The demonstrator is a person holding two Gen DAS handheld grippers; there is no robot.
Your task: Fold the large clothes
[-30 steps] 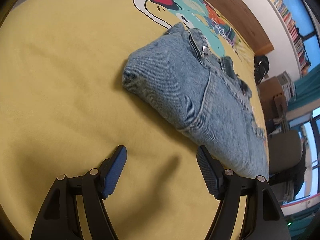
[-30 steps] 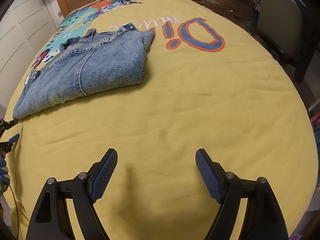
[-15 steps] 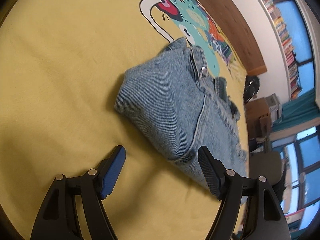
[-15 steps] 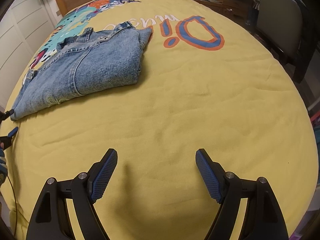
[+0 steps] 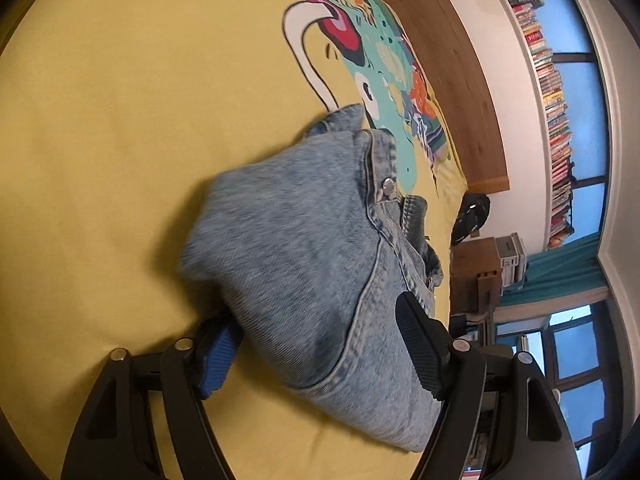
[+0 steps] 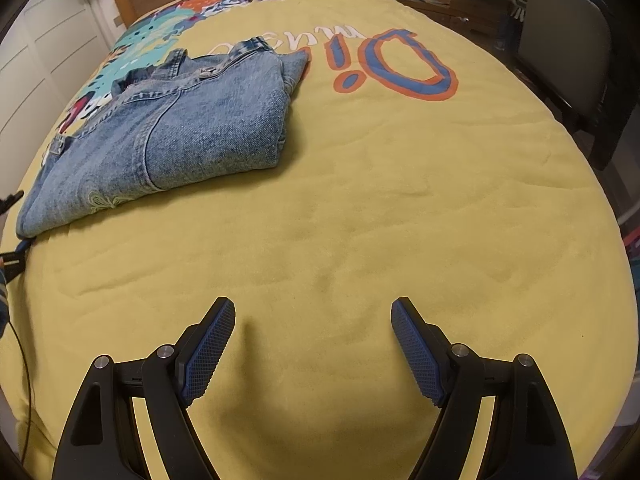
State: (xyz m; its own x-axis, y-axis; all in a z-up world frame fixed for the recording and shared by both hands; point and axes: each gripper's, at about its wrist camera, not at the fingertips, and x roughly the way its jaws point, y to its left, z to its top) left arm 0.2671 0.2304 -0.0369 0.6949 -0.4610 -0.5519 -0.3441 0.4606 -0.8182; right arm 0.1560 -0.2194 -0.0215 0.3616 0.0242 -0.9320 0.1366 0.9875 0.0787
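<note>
Folded light-blue jeans [image 5: 304, 264] lie on the yellow bedspread [image 5: 120, 120]. My left gripper [image 5: 316, 334] is open with the folded edge of the jeans between its jaws; one blue pad [image 5: 218, 354] is partly under the denim, the other pad [image 5: 416, 344] rests over it. In the right wrist view the jeans [image 6: 176, 132] lie at the far left of the bedspread [image 6: 360, 220]. My right gripper [image 6: 312, 344] is open and empty, low over bare bedspread, well apart from the jeans.
A wooden headboard [image 5: 452, 60] stands at the bed's far end. A black bag [image 5: 472, 216] lies at the bed's edge. A bookshelf [image 5: 552, 100], a wooden cabinet [image 5: 476, 268] and a chair [image 6: 560, 48] stand beside the bed.
My left gripper has moved forward onto the jeans, so the folded edge now sits between its open jaws. My right gripper has stayed open and drifted slightly closer to the jeans.
</note>
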